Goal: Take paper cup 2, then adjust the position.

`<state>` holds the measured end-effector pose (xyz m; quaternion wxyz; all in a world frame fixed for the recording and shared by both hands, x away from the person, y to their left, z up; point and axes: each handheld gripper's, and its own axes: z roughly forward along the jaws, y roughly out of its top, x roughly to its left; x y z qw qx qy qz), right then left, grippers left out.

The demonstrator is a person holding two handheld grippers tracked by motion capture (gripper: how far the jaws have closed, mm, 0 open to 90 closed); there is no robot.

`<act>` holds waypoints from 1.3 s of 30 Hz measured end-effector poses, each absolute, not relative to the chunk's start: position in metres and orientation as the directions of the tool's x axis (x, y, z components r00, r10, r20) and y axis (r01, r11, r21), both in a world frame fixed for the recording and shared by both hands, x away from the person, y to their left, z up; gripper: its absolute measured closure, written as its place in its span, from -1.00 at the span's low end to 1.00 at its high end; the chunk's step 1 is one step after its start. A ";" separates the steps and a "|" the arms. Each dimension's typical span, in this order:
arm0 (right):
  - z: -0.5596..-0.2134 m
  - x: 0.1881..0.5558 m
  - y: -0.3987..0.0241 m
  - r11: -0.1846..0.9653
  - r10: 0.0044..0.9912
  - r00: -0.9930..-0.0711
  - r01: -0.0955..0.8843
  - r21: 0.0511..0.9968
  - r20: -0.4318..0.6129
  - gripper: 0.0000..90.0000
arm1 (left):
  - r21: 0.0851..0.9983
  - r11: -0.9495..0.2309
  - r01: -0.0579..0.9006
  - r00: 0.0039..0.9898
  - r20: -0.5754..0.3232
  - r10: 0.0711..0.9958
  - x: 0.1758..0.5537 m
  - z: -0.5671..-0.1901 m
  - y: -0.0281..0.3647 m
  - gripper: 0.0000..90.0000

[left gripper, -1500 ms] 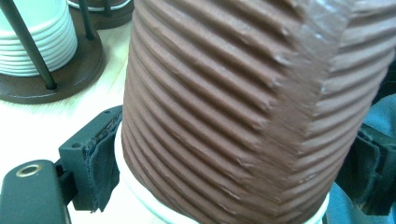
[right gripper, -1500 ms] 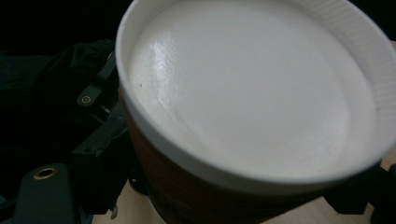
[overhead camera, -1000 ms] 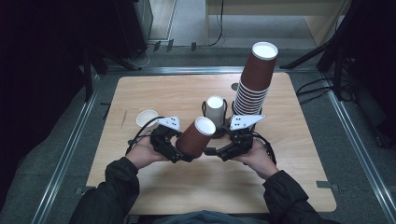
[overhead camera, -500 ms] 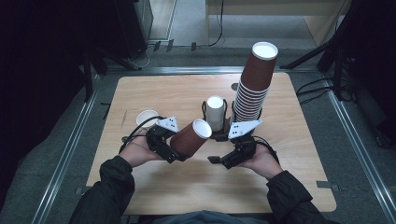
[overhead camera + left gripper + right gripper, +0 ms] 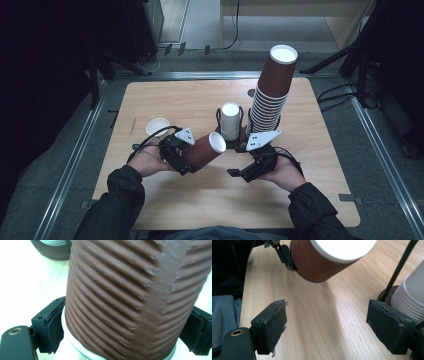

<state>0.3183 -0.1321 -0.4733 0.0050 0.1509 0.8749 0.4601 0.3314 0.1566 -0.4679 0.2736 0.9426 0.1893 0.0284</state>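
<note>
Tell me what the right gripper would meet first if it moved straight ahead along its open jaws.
Probably the brown ribbed paper cup held tilted by the left gripper. It lies just beyond the right gripper; depth is unclear, so it may pass underneath.

A pale wooden tabletop (image 5: 190,100) with rounded corners is standing on a grey floor (image 5: 75,165), metal rails (image 5: 67,172) running along its sides. Three things are resting directly on it. A small white cup (image 5: 157,126) is sitting upright near the left edge. A dark round holder (image 5: 227,135) with thin black uprights is standing at the centre, carrying a white-topped cup stack (image 5: 230,120). Just right of it, a tall leaning tower (image 5: 272,87) of brown ribbed cups is rising, base up. The near half of the tabletop is lying bare.
</note>
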 end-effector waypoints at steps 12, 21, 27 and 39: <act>-0.469 0.321 -0.138 0.515 0.254 -0.958 0.250 0.820 0.133 -0.62 | 0.493 -0.811 0.314 0.941 -0.046 0.337 0.330 -0.474 0.146 -0.80; -0.467 0.322 -0.134 0.515 0.234 -0.963 0.239 0.823 0.133 -0.62 | 0.483 -0.828 0.285 0.953 -0.050 0.299 0.327 -0.477 0.138 -0.80; -0.466 0.323 -0.130 0.516 0.212 -0.968 0.228 0.826 0.135 -0.63 | 0.481 -0.836 0.263 0.961 -0.057 0.270 0.325 -0.478 0.131 -0.80; -0.467 0.320 -0.111 0.548 0.164 -0.974 0.220 0.807 0.154 -0.65 | 0.467 -0.858 0.212 0.977 -0.070 0.204 0.318 -0.481 0.119 -0.80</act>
